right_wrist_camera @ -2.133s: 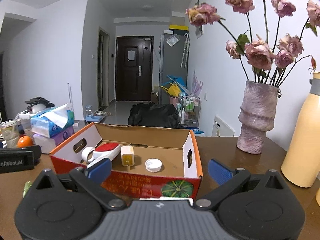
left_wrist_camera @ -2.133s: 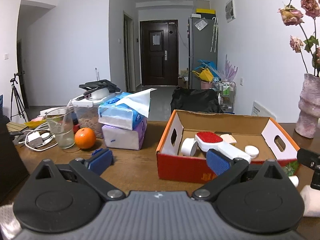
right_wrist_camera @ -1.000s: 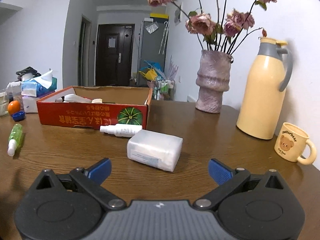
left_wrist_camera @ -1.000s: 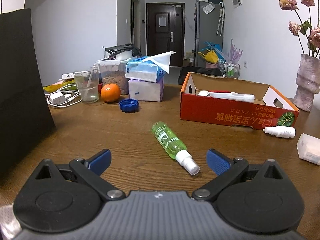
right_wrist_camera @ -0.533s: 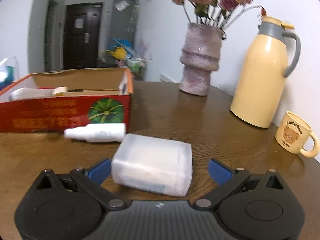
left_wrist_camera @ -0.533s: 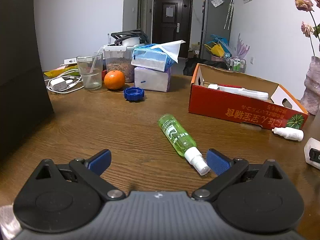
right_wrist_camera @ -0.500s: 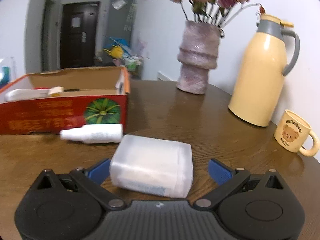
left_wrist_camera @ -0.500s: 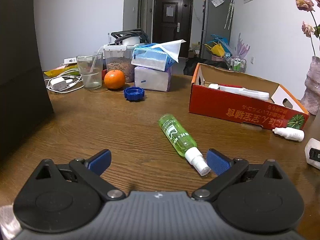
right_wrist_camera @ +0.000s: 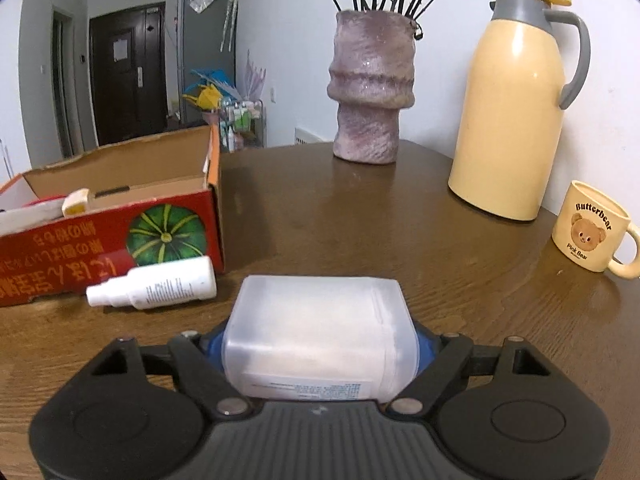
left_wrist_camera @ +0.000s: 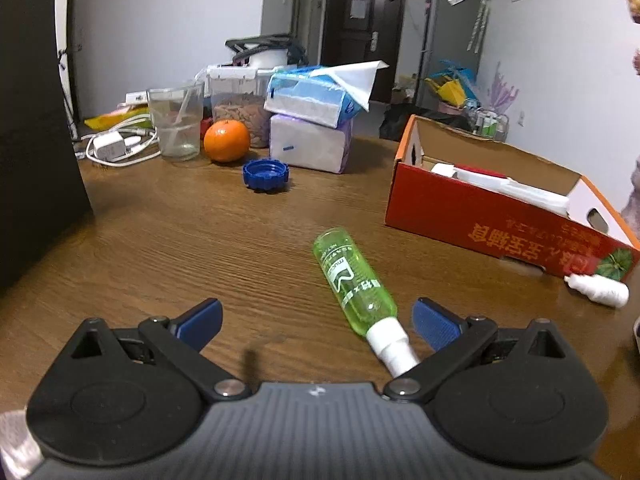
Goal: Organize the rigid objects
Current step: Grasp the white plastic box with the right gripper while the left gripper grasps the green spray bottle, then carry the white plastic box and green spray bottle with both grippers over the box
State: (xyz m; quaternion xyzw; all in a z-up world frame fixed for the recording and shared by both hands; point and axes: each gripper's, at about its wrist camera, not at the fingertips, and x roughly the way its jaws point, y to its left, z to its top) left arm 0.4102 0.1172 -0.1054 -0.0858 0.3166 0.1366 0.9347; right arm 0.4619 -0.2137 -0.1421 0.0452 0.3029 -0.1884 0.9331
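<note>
Right gripper (right_wrist_camera: 318, 346) now clamping crosswise white box (right_wrist_camera: 318, 336)

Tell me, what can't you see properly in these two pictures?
- Right wrist view: the right gripper pads are hidden behind the frosted white box they squeeze.
- Right wrist view: the flowers in the vase are cut off by the top edge.
- Left wrist view: things deep inside the red cardboard box are hidden by its front wall.
- Left wrist view: the green spray bottle label print is too small to read.
</note>
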